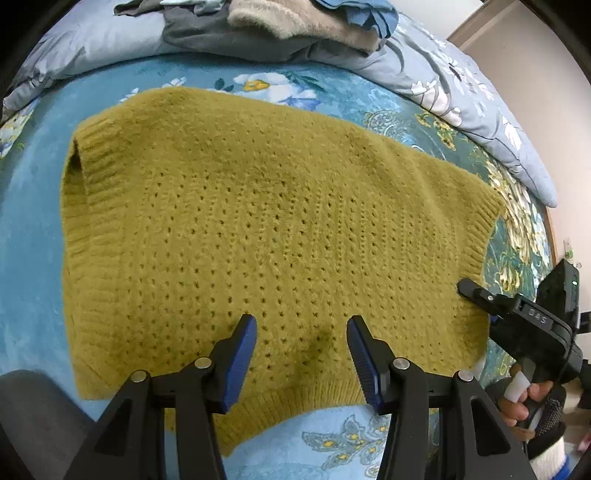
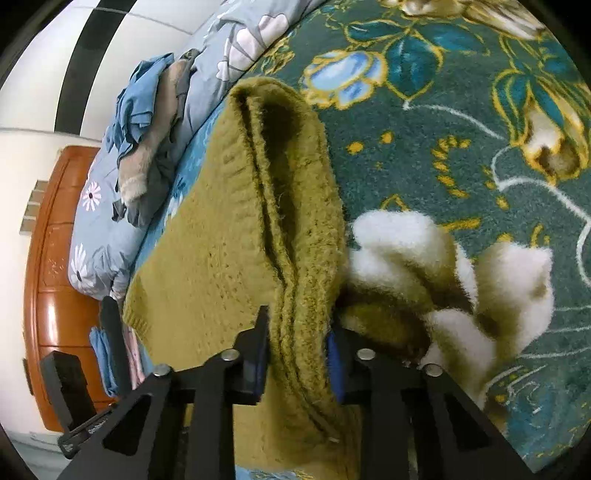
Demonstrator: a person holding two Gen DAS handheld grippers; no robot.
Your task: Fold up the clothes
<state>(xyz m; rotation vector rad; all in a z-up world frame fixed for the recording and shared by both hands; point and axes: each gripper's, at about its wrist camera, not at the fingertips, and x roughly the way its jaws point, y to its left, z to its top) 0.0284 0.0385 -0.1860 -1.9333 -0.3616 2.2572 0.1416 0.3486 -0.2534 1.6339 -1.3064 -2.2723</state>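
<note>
An olive-yellow knitted sweater (image 1: pixel 258 229) lies folded flat on the blue floral bedspread (image 1: pixel 33 236). My left gripper (image 1: pixel 301 354) is open, its blue-padded fingers hovering over the sweater's near hem. My right gripper (image 2: pixel 297 354) is shut on the sweater's folded edge (image 2: pixel 295 258), with several layers between the pads; it also shows at the sweater's right side in the left wrist view (image 1: pixel 476 291). White fluffy fabric (image 2: pixel 424 266) bulges beside the held edge.
A pile of other clothes (image 1: pixel 266 26) sits on a grey-blue floral quilt (image 1: pixel 461 85) at the far side of the bed. A wooden headboard (image 2: pixel 55 266) stands beyond the quilt. Folded blue and pink items (image 2: pixel 110 354) lie near it.
</note>
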